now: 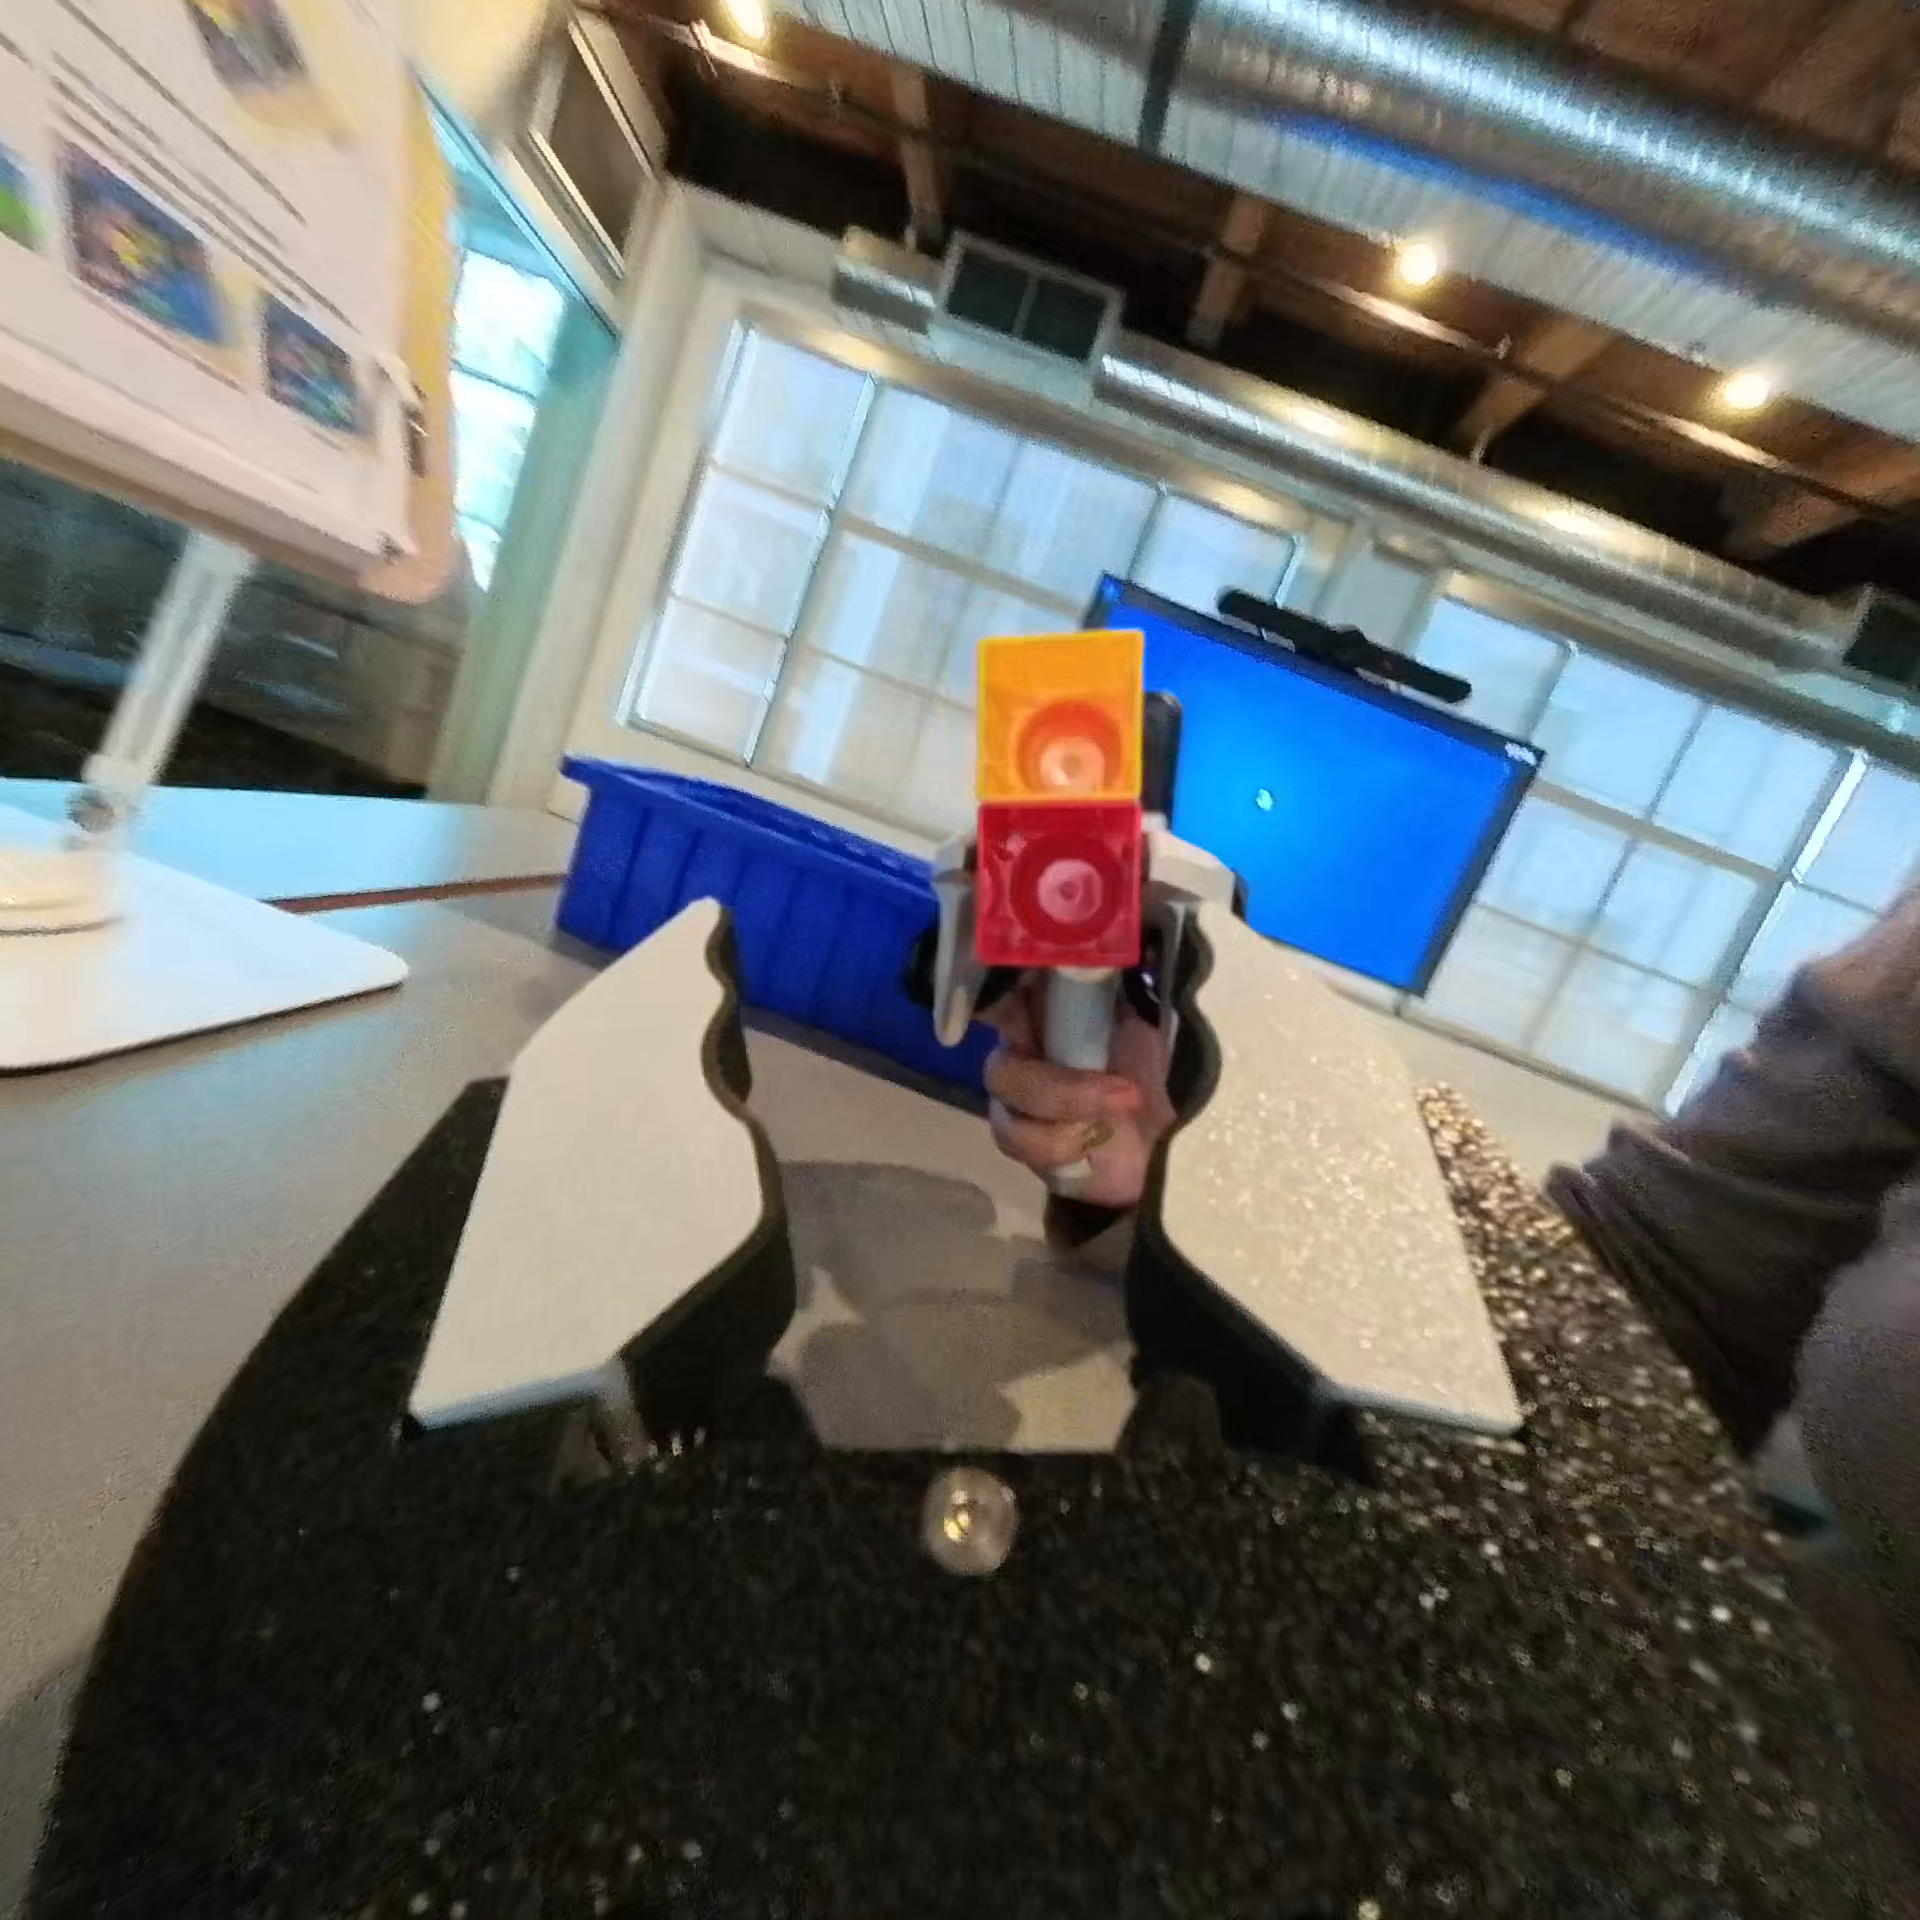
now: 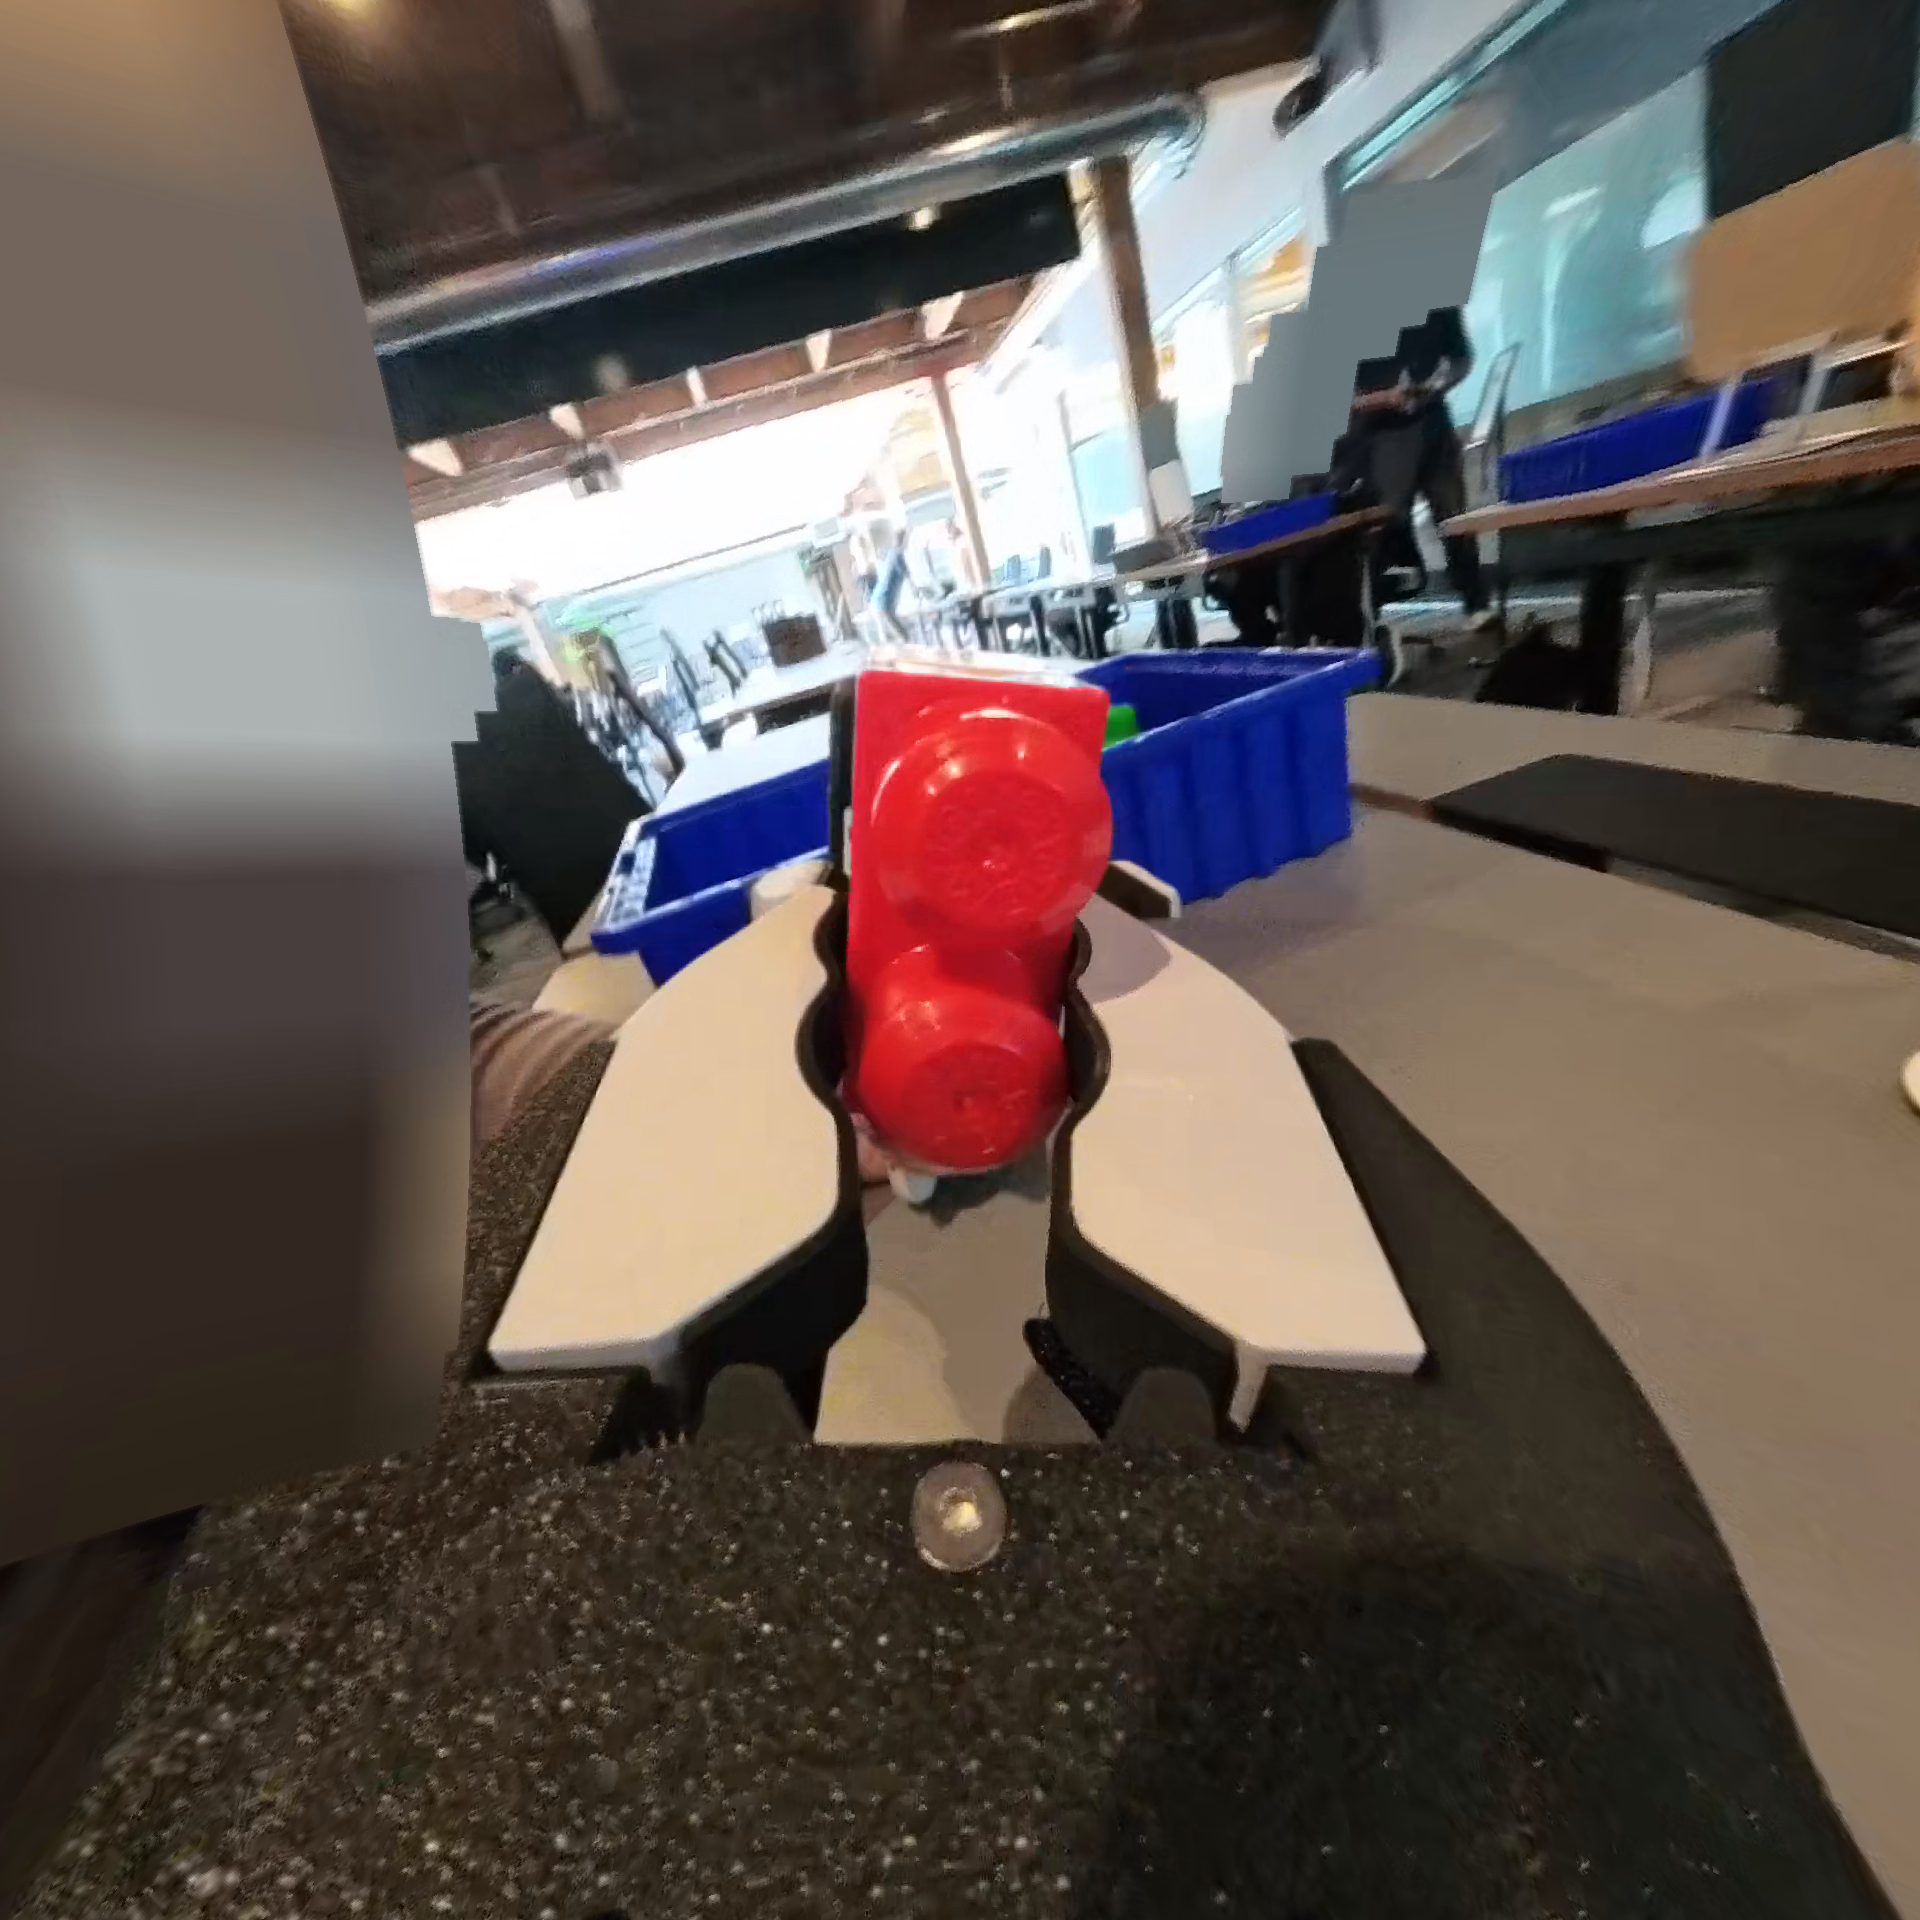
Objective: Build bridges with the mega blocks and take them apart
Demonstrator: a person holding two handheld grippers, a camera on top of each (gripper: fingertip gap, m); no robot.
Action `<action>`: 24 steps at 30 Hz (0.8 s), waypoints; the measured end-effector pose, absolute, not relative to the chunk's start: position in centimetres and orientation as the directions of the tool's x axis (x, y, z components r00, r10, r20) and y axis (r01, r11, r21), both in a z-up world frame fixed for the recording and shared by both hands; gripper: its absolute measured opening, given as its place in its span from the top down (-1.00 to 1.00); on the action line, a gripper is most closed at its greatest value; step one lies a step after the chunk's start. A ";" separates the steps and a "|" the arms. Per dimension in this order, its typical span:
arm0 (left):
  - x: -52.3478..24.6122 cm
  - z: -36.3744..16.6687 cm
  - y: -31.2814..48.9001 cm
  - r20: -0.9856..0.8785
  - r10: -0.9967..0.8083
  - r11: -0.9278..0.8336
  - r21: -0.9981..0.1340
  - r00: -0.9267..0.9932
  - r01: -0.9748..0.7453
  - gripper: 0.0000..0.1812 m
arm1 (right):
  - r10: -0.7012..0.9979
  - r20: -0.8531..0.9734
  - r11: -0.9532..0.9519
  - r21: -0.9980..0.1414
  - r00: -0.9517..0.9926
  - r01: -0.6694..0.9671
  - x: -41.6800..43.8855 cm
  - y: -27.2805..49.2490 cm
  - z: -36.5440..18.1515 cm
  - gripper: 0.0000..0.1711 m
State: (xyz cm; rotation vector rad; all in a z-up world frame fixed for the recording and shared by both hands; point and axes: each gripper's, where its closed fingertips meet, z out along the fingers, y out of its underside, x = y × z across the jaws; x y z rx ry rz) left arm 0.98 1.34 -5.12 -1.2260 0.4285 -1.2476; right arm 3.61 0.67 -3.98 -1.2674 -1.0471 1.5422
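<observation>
My right gripper [image 2: 951, 1023] is clamped on a red two-stud block [image 2: 971, 883] with an orange block [image 1: 1060, 717] alongside, raised above the grey table [image 2: 1558, 1039] near the blue bin [image 2: 1226, 790], while my left gripper [image 1: 961, 1029] gapes empty, so no bridge stands in view.

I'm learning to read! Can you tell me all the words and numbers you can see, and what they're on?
No text here can be read well enough to quote.
White poster: lines of print, too blurred to read.
Blue screen: tiny marks in its top corner, too small to read.
Red block: raised marks on its studs, too blurred to read.
</observation>
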 end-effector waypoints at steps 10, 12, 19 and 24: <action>4.2 -6.6 -0.9 0.277 -0.933 -0.206 -0.934 0.230 0.292 0.61 | 0.963 -0.199 -0.215 -0.974 -0.180 -0.076 2.4 -1.0 -5.6 0.56; 4.2 -6.6 -1.0 0.281 -0.934 -0.211 -0.933 0.221 0.291 0.61 | 0.953 -0.225 -0.253 -0.960 -0.206 -0.122 2.8 -0.9 -4.9 0.51; 4.0 -6.5 -1.5 0.269 -0.943 -0.211 -0.938 0.194 0.275 0.61 | 0.920 -0.273 -0.298 -0.953 -0.280 -0.050 3.6 -1.4 -4.2 0.60; 3.0 -4.9 -3.0 0.332 -0.943 -0.312 -0.870 -0.014 0.381 0.61 | 0.850 -0.340 -0.406 -0.910 -0.403 -0.088 6.0 -1.2 -2.6 0.60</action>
